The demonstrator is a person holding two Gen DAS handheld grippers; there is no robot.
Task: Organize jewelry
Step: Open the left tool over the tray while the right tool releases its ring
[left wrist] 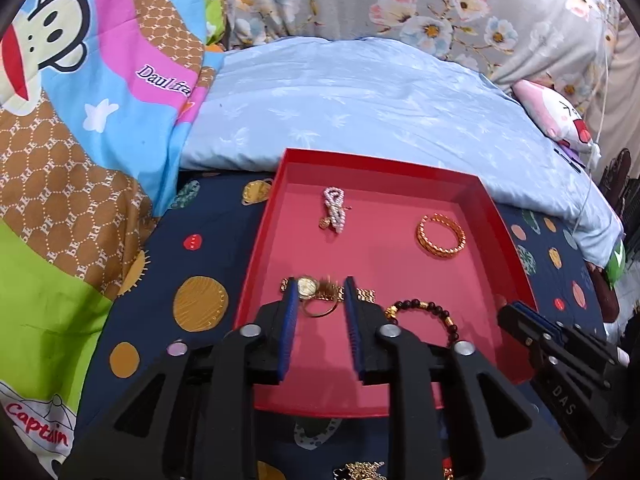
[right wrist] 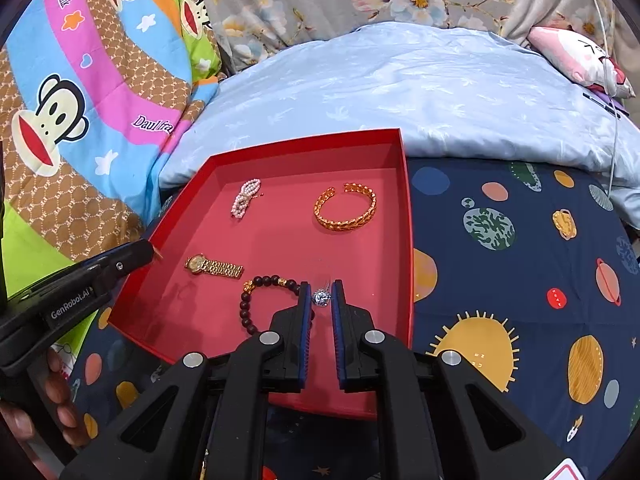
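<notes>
Bedding fills the scene: a navy sheet printed with planets and suns (right wrist: 520,280), a pale blue quilt (right wrist: 400,92) bunched behind it, a cartoon monkey blanket (left wrist: 80,120) on the left and grey floral fabric (left wrist: 400,0) at the back. On the navy sheet lies a shallow red tray (right wrist: 406,216), the open box that holds the jewelry.

Four pieces lie on the tray floor, apart from one another. At the far left is a small pearl bracelet (right wrist: 243,199), bunched into a loop. At the far right is a gold open cuff bangle (right wrist: 347,207) with a leaf pattern. Nearer me, on the left, lies a gold wristwatch (right wrist: 212,266) with its link band stretched out flat. Beside it, to the right, sits a dark beaded bracelet (right wrist: 268,294) with a few gold beads.

My left gripper (left wrist: 321,292) hangs over the watch, its blue-padded fingers parted. A gold ring (left wrist: 320,308) shows between them, blurred, and I cannot tell whether the pads touch it.

My right gripper (right wrist: 321,295) is over the tray's near right corner, just beside the beaded bracelet. Its fingers are pinched on a small sparkling silver stone piece (right wrist: 321,297), held at the very tips.

A hand (right wrist: 52,396) on the left gripper's handle shows at the lower left edge of the right wrist view.
</notes>
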